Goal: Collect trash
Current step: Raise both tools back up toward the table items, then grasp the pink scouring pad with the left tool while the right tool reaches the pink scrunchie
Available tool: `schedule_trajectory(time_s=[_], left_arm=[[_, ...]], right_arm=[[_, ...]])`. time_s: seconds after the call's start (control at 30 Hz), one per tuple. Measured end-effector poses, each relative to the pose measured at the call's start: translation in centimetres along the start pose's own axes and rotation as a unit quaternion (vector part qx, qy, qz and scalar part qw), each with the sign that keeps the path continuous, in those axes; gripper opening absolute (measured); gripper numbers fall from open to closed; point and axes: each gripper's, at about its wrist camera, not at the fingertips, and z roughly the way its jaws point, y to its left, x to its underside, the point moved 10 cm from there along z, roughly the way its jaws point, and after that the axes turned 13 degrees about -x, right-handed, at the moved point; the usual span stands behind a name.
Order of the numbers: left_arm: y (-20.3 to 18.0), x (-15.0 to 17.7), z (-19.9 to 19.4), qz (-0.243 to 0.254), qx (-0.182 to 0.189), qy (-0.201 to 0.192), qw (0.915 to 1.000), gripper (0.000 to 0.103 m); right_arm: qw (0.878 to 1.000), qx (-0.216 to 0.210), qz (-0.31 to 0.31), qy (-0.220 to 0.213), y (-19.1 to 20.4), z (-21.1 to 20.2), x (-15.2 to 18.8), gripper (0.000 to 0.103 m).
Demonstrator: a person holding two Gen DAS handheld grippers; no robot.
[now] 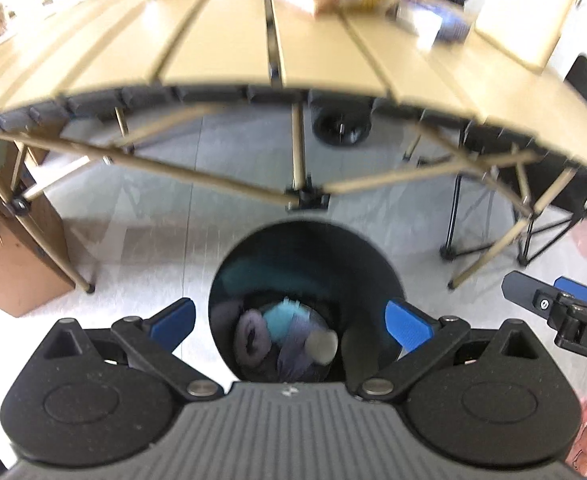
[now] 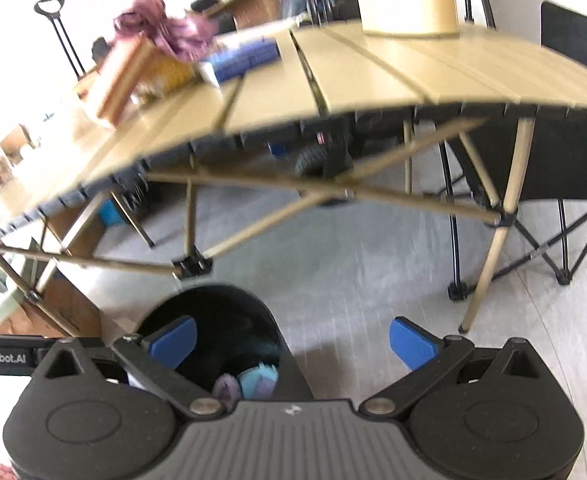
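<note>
Left wrist view: my left gripper point(image 1: 289, 322) hangs spread and empty over the black bin point(image 1: 305, 264), which already holds crumpled trash point(image 1: 289, 336). The table point(image 1: 221, 60) edge sits above the bin, with bare floor between. Right wrist view: my right gripper point(image 2: 293, 342) is also spread and empty, beside the bin point(image 2: 213, 312). Purple scraps point(image 2: 161, 26) on the table look uncollected; floor to the right is open.

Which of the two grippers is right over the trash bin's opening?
The left gripper: its open fingers frame the black bin and the trash inside. The right gripper sits off to the bin's right, mostly over floor.
</note>
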Motion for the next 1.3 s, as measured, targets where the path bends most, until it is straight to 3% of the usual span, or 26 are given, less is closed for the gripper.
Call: schedule_trajectory(time_s=[0.37, 0.6, 0.83, 1.3], left_arm=[[0.0, -4.9, -6.7, -0.034, 0.029, -0.126, 0.9911, 0.103], [0.6, -8.3, -8.0, -0.063, 0.015, -0.166, 0.9841, 0.103], [0.9, -11.4, -7.6, -0.077, 0.014, -0.182, 0.9801, 0.103], [-0.5, -17.3, -4.3, -0.082, 0.007, -0.197, 0.9769, 0.103]], right_arm=[[0.991, -0.018, -0.058, -0.12, 2.5, -4.1, -5.0, 0.103], [0.978, -0.027, -0.107, -0.179, 4.0, -5.9, -8.9, 0.103], [0.972, -0.028, -0.122, -0.199, 4.3, -5.1, -12.6, 0.103], [0.972, -0.012, -0.117, -0.202, 3.9, -0.8, -17.6, 0.103]])
